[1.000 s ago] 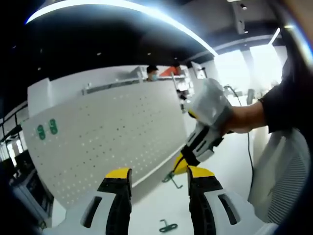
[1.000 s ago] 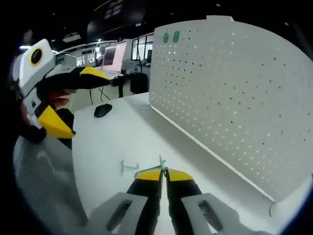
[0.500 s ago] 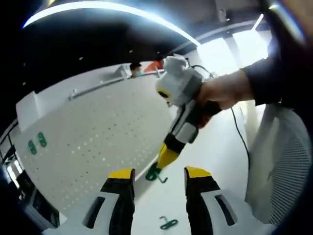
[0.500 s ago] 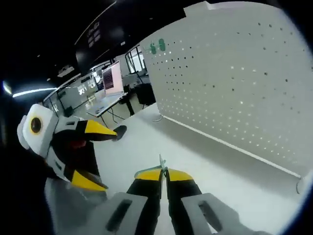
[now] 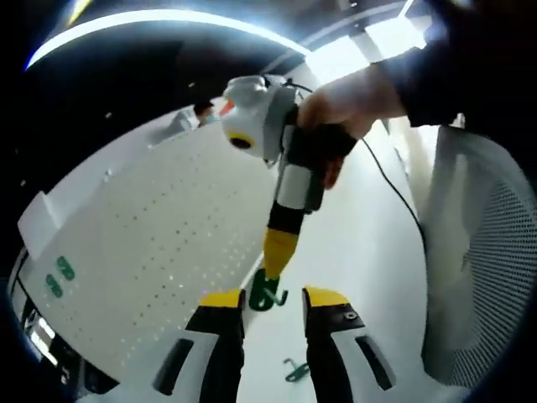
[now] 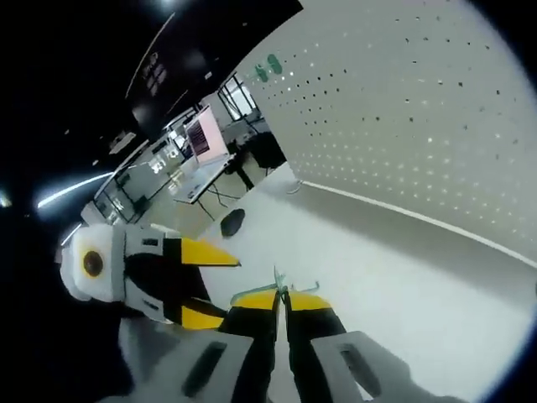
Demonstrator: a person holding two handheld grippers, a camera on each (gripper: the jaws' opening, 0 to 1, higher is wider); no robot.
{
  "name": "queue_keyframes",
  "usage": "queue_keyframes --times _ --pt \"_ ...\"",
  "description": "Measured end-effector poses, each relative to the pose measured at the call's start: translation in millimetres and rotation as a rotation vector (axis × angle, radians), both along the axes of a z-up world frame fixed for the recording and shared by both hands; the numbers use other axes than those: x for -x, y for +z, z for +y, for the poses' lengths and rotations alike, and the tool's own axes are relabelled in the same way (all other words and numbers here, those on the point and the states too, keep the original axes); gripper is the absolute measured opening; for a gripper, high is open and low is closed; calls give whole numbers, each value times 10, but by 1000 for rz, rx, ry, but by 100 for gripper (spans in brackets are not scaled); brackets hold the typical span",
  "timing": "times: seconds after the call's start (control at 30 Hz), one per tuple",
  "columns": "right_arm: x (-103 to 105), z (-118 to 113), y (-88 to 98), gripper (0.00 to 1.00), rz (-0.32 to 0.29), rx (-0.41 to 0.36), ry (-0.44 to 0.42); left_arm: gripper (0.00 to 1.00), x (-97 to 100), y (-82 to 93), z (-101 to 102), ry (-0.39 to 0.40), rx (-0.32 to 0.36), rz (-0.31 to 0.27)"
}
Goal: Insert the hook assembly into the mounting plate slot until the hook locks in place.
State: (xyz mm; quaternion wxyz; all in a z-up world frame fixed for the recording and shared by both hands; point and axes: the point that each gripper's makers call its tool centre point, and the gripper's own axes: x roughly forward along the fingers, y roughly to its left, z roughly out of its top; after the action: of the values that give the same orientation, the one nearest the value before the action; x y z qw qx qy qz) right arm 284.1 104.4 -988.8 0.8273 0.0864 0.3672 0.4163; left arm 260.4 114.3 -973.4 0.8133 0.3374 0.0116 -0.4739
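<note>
1. In the left gripper view, the left gripper (image 5: 264,304) rises from the bottom edge with its yellow-tipped fingers (image 5: 221,300) apart and nothing between them.
2. Just beyond those tips hangs a green hook (image 5: 267,291), pinched at the yellow tip of the right gripper (image 5: 270,281), which reaches down from above, gripped by a person's hand (image 5: 340,102).
3. In the right gripper view, the right gripper's fingers (image 6: 307,304) are pressed together on the thin metal of the same green hook (image 6: 278,281), which sticks up from the closed tips.
4. A second green hook (image 5: 294,368) lies flat on the white table (image 5: 352,252), between the left gripper's fingers and lower in that view.
5. To the left in the right gripper view, the left gripper (image 6: 214,285) floats with its yellow fingers spread, apart from the held hook.
6. Farther off stands the white perforated mounting plate (image 5: 143,252), upright along the table's far edge; the held hook is not touching it.
7. Two small green pieces (image 5: 59,277) sit on the plate near one far corner, also seen in the right gripper view (image 6: 268,66).
8. A mesh chair back (image 5: 487,277) stands at the right of the left gripper view.
9. Beyond the table, desks with a lit monitor (image 6: 204,134) are visible.
</note>
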Motion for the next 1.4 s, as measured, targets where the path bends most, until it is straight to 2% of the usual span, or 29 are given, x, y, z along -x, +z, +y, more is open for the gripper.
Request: queue_keyframes --times 0.07,0.27,0.53,0.8,0.97,1.1,1.3,1.4 --pt "27 28 16 1 10 -15 9 26 -3 -31 5 -1 -17 6" --pt "93 95 53 1 45 -64 24 18 6 -61 7 -12 -80 -50" --pt "122 110 9 1 65 -63 28 11 24 -93 -14 -24 -155 -115" --pt "136 112 -4 1 80 -66 30 10 -9 -92 24 -7 -153 -107" --pt "159 123 -4 1 86 -65 34 5 -10 -97 24 -7 -155 -105" --pt "166 125 -2 1 86 -66 35 4 -15 -95 30 -2 -139 -84" --pt "152 140 41 0 42 -60 51 3 -33 -90 46 14 -119 -63" --pt "155 158 77 0 16 -60 61 3 -61 -58 71 33 -75 -33"
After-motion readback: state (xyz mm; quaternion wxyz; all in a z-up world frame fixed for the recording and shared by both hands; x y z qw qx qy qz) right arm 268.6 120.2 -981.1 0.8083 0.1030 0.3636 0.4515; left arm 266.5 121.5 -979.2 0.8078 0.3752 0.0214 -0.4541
